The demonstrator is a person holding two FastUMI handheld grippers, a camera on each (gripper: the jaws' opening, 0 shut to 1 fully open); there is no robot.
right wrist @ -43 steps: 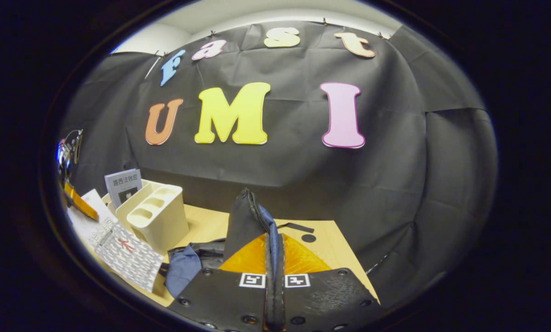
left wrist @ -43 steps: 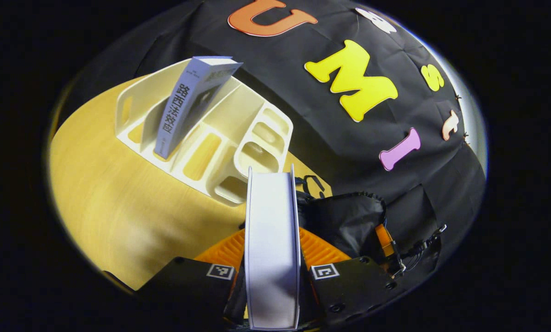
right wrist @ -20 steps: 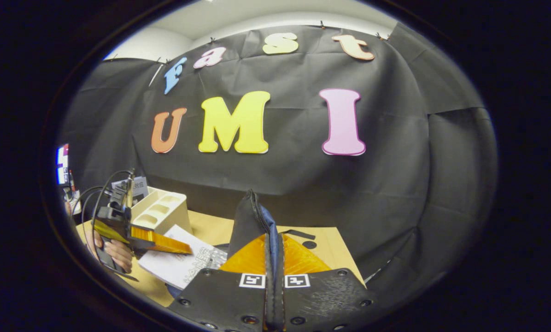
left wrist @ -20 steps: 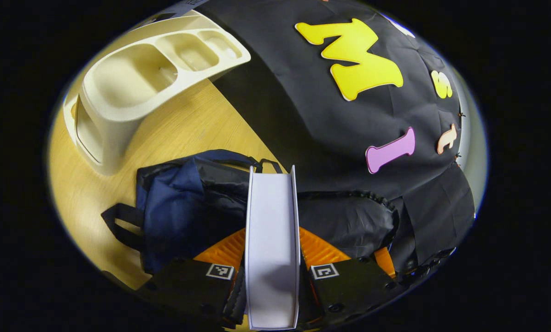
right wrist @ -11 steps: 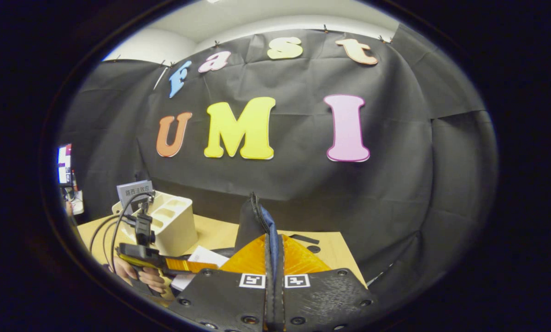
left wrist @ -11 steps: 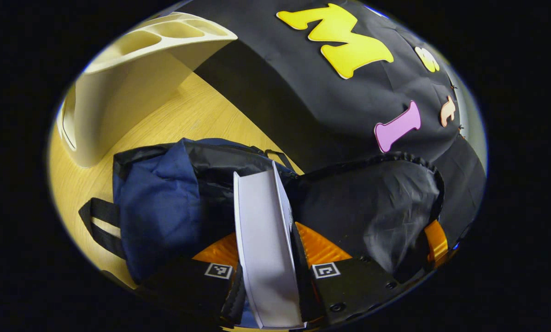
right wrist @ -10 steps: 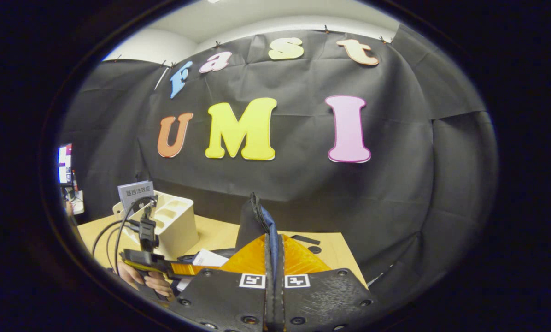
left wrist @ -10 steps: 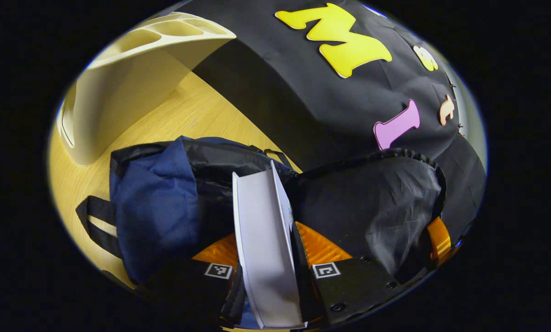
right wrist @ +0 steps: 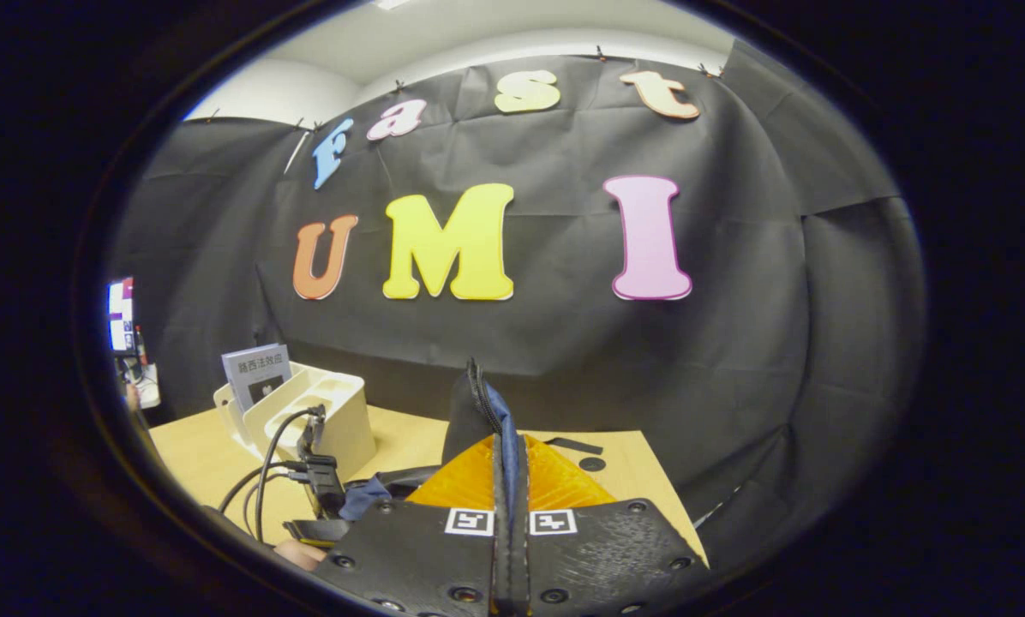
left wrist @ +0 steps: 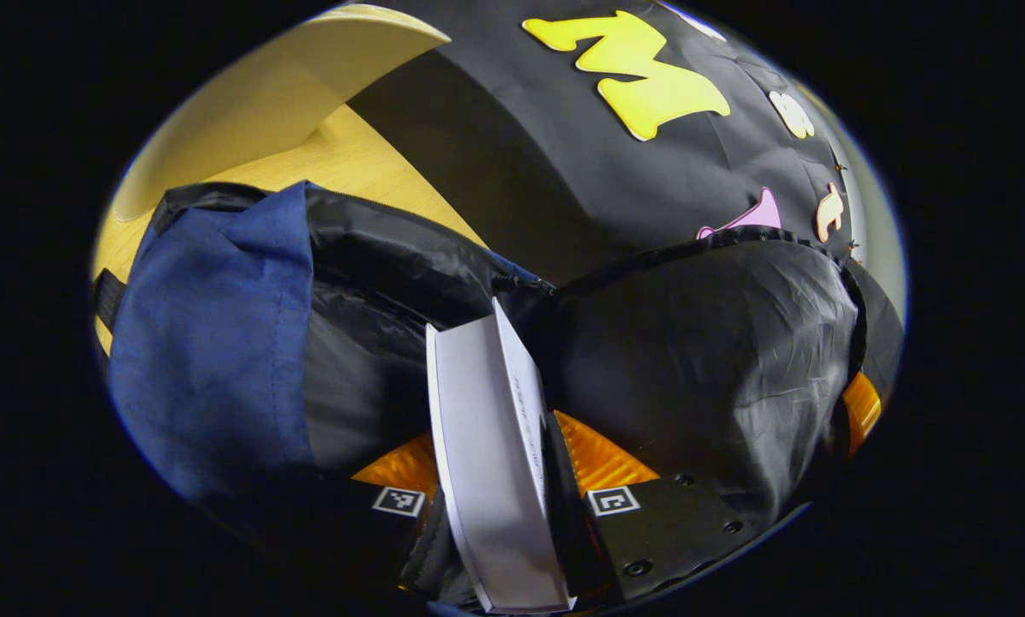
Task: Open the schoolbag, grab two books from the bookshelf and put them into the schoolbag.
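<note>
Left tool tilted, book deep in schoolbag.

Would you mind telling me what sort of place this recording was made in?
Probably an indoor recording booth: a black cloth wall hangs behind a wooden table carrying a cream bookshelf and an open schoolbag.
</note>
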